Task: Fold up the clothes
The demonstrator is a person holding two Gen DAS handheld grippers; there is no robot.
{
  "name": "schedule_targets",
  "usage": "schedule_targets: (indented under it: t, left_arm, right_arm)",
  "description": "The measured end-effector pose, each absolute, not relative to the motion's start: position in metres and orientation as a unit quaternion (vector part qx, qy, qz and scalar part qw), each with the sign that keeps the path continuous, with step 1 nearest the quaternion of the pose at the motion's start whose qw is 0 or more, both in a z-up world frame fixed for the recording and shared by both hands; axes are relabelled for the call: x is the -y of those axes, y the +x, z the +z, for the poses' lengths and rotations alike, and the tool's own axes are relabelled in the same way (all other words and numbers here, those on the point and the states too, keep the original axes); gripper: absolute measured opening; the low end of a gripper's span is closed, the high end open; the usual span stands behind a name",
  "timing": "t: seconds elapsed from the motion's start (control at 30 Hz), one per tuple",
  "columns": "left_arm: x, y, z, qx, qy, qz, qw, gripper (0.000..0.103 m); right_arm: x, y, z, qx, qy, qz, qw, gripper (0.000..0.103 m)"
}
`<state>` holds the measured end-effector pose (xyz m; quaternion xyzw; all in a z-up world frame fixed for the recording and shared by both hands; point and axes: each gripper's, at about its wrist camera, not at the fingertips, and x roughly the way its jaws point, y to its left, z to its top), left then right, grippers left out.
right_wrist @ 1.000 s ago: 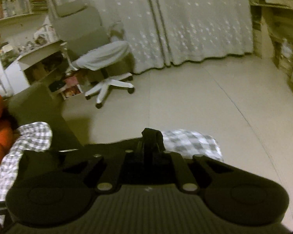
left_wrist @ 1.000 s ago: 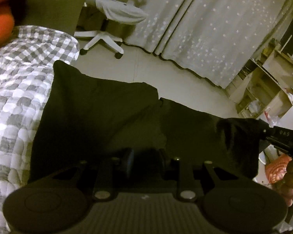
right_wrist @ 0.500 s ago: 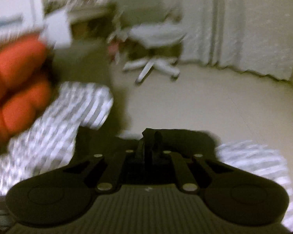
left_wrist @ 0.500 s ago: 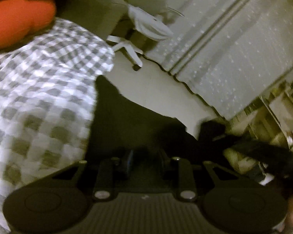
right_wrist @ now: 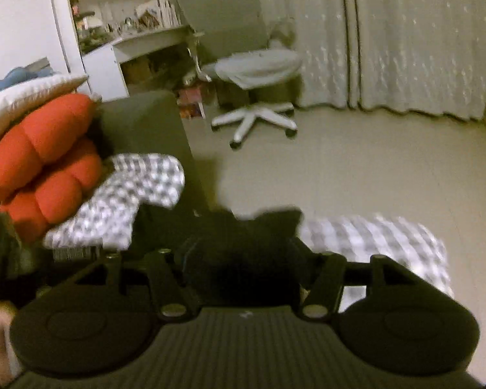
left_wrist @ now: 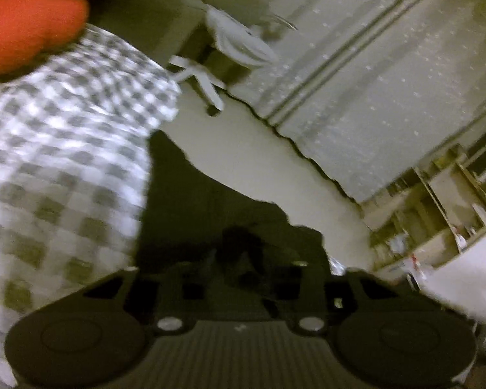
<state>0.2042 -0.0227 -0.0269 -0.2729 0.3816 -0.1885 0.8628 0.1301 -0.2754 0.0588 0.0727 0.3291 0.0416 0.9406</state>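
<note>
Both claws are opening: the left gripper (left_wrist: 239,259) and the right gripper (right_wrist: 246,259) have let go of the dark garment (left_wrist: 184,214), which now apparently lies at lower centre on the checked cover (left_wrist: 64,136). That fold looks placed.

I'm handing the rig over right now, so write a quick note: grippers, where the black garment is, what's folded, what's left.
Left gripper: jaws opening, dark cloth in front of them, grip unclear in the blur.
Right gripper: jaws opening wide, black cloth between them, pads seemingly off it.
Black garment: lying on the checked bedcover, near the edge by the floor, orange cushion beyond.
Done: it looks laid down in a compact shape; how many folds cannot be told.
Left: pull both grippers clear, check the edges line up, fold again if needed.
</note>
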Motion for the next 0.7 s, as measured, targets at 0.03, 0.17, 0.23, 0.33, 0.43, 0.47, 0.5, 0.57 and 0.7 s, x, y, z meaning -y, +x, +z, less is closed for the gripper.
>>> schedule_targets:
  t: [0.03, 0.17, 0.23, 0.33, 0.43, 0.47, 0.5, 0.57, 0.7]
  left_arm:
    - [0.027, 0.205, -0.027, -0.383, -0.266, -0.19, 0.864, 0.049]
    - [0.039, 0.21, -0.026, -0.378, -0.24, -0.186, 0.875, 0.051]
    - [0.043, 0.214, -0.026, -0.377, -0.223, -0.185, 0.88, 0.051]
    - [0.046, 0.221, -0.029, -0.383, -0.211, -0.18, 0.881, 0.052]
    - [0.048, 0.227, -0.034, -0.394, -0.215, -0.198, 0.872, 0.034]
    - [0.05, 0.228, -0.035, -0.392, -0.215, -0.211, 0.869, 0.022]
    - [0.051, 0.228, -0.035, -0.391, -0.212, -0.214, 0.87, 0.015]
    - [0.053, 0.227, -0.035, -0.388, -0.203, -0.214, 0.873, 0.003]
    - [0.042, 0.228, -0.029, -0.367, -0.222, -0.218, 0.877, 0.002]
  right_arm:
    - [0.276, 0.121, 0.056, -0.337, 0.063, 0.039, 0.938, 0.062]
    - [0.269, 0.087, 0.038, -0.357, 0.015, 0.059, 0.932, 0.062]
    - [0.259, 0.081, 0.026, -0.353, -0.018, 0.072, 0.933, 0.061]
    - [0.248, 0.097, 0.006, -0.356, -0.035, 0.084, 0.93, 0.061]
    - [0.24, 0.115, -0.012, -0.352, -0.036, 0.087, 0.931, 0.06]
    - [0.237, 0.12, -0.018, -0.348, -0.032, 0.085, 0.933, 0.06]
    - [0.233, 0.122, -0.022, -0.347, -0.028, 0.084, 0.934, 0.051]
    - [0.225, 0.127, -0.029, -0.348, -0.029, 0.07, 0.934, 0.009]
    - [0.213, 0.116, -0.021, -0.312, -0.044, 0.06, 0.947, 0.002]
